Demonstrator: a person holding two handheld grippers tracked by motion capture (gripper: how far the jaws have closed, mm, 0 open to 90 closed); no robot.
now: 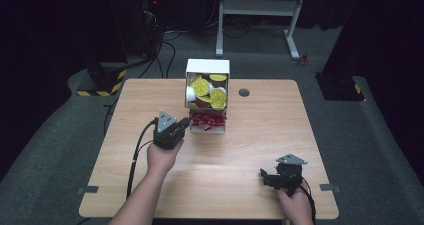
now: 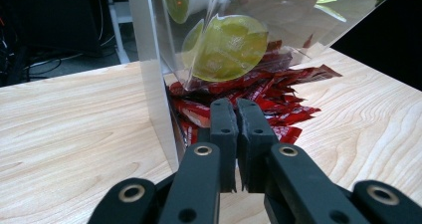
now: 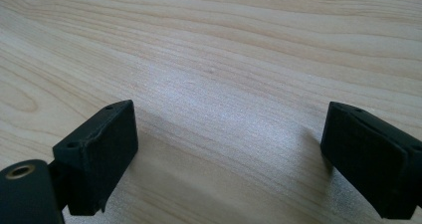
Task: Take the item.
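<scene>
Early in a pick from the condiment dispenser, by the look of it: no packet lifted clear yet, nothing set down on the pale wooden tabletop (image 1: pixel 225 185), so nearly all of the work looks still to do.

At the far middle of the tabletop, stands a clear-walled dispenser (image 1: pixel 207 67) with a white top and two levels. In the upper bin, holds a jumble of small white cups with yellow-green foil lids (image 1: pixel 201 87), pressed against the slanted front pane. In the open tray beneath, carries a heap of red sachets (image 1: pixel 207 120) spilling toward the front edge.

At the tray's left front corner, reaches in with the left gripper (image 1: pixel 186 126), fingers (image 2: pixel 223 124) drawn tight together, tips buried among the red sachets; cannot tell whether one is pinched between them.

Near the tabletop's front right edge, well apart from the dispenser, rests the right gripper (image 1: pixel 266 178), fingers (image 3: pixel 99 154) spread wide over bare wood, holding nothing.
</scene>
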